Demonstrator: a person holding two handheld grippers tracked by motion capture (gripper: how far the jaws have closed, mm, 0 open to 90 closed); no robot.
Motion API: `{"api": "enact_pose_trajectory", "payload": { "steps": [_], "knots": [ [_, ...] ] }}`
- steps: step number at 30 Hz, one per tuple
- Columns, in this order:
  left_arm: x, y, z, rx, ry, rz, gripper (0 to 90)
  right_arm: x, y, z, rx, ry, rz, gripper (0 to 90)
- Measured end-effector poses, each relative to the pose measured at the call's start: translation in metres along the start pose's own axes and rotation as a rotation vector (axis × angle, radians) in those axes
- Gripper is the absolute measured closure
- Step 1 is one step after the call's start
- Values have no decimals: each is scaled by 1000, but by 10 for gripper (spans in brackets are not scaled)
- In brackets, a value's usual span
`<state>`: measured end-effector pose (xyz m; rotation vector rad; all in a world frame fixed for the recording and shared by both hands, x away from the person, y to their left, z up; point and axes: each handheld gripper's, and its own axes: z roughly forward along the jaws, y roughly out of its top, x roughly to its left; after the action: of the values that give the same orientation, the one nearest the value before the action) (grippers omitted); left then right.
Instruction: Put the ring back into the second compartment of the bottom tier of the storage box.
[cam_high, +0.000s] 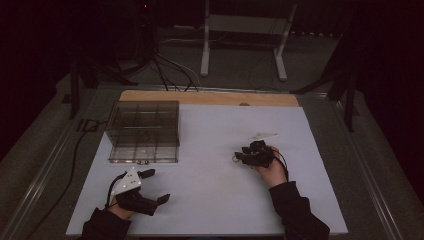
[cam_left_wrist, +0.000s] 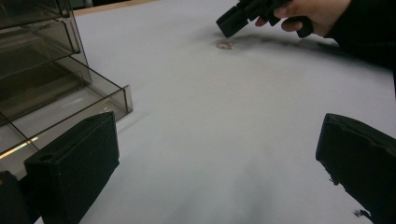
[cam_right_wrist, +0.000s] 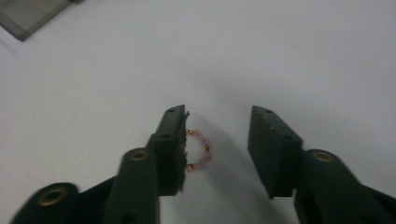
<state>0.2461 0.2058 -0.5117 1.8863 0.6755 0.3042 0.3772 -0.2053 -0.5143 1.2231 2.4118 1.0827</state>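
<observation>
right hand-held gripper (cam_right_wrist: 217, 149) | jaws apart, bracelet (cam_right_wrist: 198, 150) between, seemingly touching one | bare mat (cam_high: 210, 190) around

The high view looks forward and down from above the person's side, taking in the whole white table (cam_high: 210, 200) and the floor beyond. The left gripper view sits low at the near left, facing across the table toward the right gripper (cam_left_wrist: 236, 19) and the beaded ring (cam_left_wrist: 224, 45), with the clear box (cam_left_wrist: 42, 70) close by. The right gripper view hangs close over the ring (cam_right_wrist: 200, 150), looking down. All 3 views share the ring (cam_high: 234, 159) and the table around it.
</observation>
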Motion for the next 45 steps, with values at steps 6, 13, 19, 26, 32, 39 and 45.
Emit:
{"api": "enact_pose_trajectory", "payload": {
  "steps": [6,13,19,26,32,39,45],
  "knots": [
    [1,0,0,-2,1,-7,6,3,-2,6,34,-19,-20,729],
    [0,0,1,2,0,-1,6,8,-1,8,52,-56,-47,806],
    [0,0,0,0,0,-2,6,9,1,9,64,-71,-43,868],
    [0,-1,1,3,-1,2,6,8,1,7,56,-73,-41,883],
    [0,-1,0,4,0,1,6,7,2,5,47,-67,-32,884],
    [0,0,0,3,0,1,6,8,5,0,30,-56,-29,884],
    [-1,0,0,2,0,7,5,9,9,-2,22,-50,-24,884]
  ]
}}
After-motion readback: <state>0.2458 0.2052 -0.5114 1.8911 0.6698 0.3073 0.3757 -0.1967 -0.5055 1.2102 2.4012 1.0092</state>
